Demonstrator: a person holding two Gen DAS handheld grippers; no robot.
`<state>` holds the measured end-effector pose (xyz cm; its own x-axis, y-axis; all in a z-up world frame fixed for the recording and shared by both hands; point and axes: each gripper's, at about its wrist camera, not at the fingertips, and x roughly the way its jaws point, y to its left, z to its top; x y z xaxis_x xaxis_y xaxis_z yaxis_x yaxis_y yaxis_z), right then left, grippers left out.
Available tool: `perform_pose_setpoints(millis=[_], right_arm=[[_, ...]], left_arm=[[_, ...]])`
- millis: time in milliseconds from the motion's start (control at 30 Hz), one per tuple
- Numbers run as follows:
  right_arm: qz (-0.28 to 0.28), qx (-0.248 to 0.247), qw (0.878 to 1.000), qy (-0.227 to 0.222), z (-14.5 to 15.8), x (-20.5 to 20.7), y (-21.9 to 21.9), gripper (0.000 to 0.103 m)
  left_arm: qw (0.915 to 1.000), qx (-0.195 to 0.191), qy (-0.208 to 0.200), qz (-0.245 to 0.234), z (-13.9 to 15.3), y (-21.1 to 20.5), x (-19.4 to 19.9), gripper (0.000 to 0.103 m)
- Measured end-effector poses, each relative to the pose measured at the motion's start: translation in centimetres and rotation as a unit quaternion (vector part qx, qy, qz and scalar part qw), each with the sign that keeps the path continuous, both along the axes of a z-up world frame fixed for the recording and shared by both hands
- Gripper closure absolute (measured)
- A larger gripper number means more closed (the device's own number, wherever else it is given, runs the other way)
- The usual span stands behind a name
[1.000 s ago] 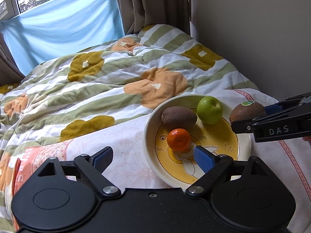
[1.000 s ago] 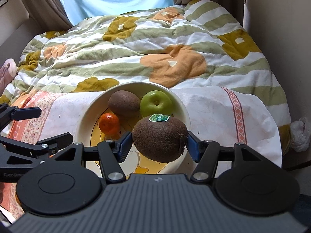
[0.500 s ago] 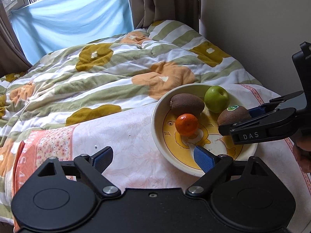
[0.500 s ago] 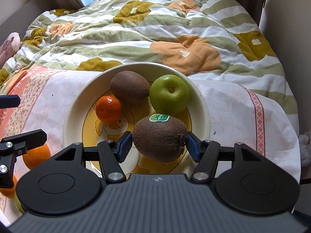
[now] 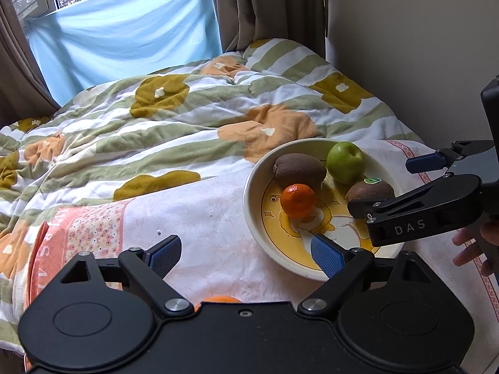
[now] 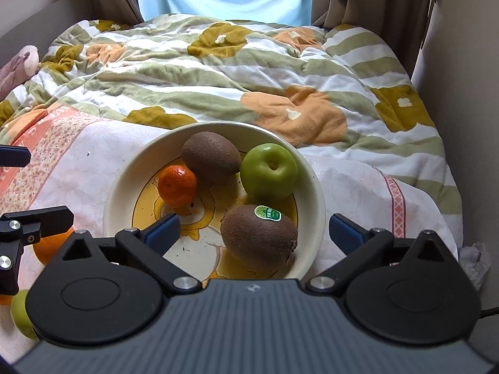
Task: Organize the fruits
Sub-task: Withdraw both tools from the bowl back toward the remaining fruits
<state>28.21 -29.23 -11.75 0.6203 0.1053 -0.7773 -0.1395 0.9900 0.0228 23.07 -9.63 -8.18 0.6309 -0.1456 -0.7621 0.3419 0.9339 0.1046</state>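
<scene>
**Stickered kiwi released into the bowl**

The stickered kiwi (image 6: 259, 233) now lies free on the floor of the bowl (image 6: 124, 187), at its near right side, just in front of the apple (image 6: 269, 171). Half a second earlier it was pinched between the pads of the right tool (image 6: 252, 227); those pads now stand spread, one on either side of the fruit and touching nothing. The release is complete.

Bowl contents: the stickered kiwi, a second kiwi (image 6: 210, 157) at the back, the apple to its right, and a mandarin (image 6: 177, 185) on the left, against the second kiwi.

The left tool (image 5: 246, 254) is spread wide and carries nothing. It hovers above the bed sheet (image 5: 202, 218), left of the bowl.

Fruit outside the bowl: an orange (image 6: 51, 246) and a pale green fruit (image 6: 21, 314) lie on the sheet at the left, close under the left tool. In the left view only the top of the orange (image 5: 218, 299) shows.

Judgement: four fruits are placed, at least two remain. The left tool is best positioned for the orange. The soft bedding may let round fruit roll on contact.
</scene>
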Motion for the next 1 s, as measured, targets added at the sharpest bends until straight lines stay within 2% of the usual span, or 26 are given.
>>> perform_pose_setpoints(millis=[167, 267, 467, 833, 1000], right_arm=[[-0.005, 0.028, 1.0, -0.005, 1.4, -0.8, -0.7, 0.0], [-0.005, 0.028, 0.999, -0.021, 2.8, -1.8, -1.1, 0.0], [-0.004, 0.037, 0.999, -0.022, 5.7, -3.9, -2.0, 0.0], [-0.019, 0.051, 0.998, -0.043, 10.0, -8.8, -3.9, 0.0], [0.002, 0.056, 0.997, -0.056, 11.4, -11.4, -3.7, 0.0]], left_arm=[[0.9998, -0.001, -0.016, 0.007, 1.2, -0.1, -0.9, 0.01], [0.9996, -0.003, -0.026, 0.01, 2.0, -0.3, -1.6, 0.01], [0.9987, -0.01, -0.045, 0.022, 3.8, -0.5, -3.7, 0.01], [0.9932, -0.022, -0.079, 0.083, 6.9, 1.0, -9.7, 0.01], [0.9902, -0.017, -0.091, 0.104, 7.9, 2.0, -12.8, 0.009]])
